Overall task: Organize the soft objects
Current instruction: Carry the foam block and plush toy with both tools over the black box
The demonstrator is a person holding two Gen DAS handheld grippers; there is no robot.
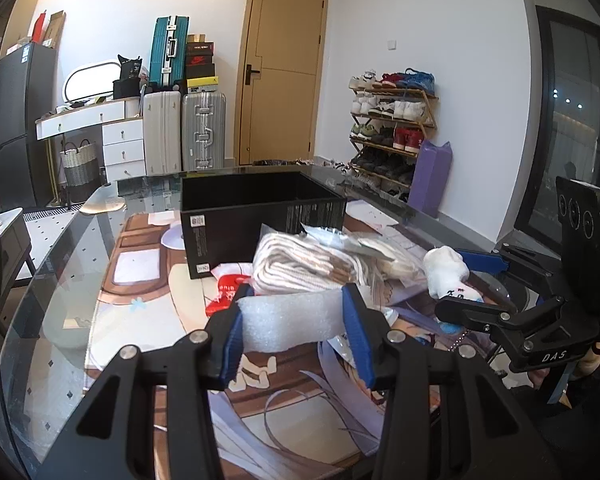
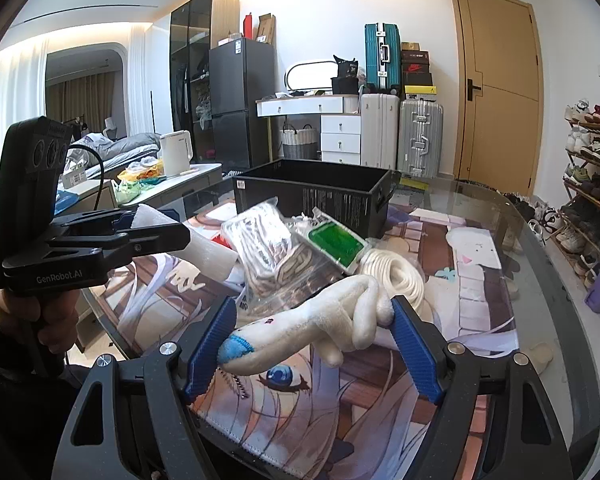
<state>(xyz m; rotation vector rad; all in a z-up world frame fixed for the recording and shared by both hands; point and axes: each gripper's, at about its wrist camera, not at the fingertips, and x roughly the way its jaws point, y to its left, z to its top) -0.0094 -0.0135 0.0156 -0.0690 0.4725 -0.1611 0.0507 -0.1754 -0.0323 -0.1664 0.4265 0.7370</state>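
Ahead of my claws the open-topped black box [image 1: 260, 208] stands unobstructed from above, but the way to it low over the mat is blocked by a heap: bagged striped cloth [image 1: 300, 264], a green packet [image 2: 334, 244] and coiled white rope [image 2: 392, 276]. Bare printed mat [image 1: 140, 320] left of the heap leaves me a lane. My other gripper [image 1: 468, 276] crowds the right.

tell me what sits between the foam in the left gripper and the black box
In the left wrist view, a bagged bundle of striped cloth and a red packet lie between the foam piece held by the left gripper and the black box.
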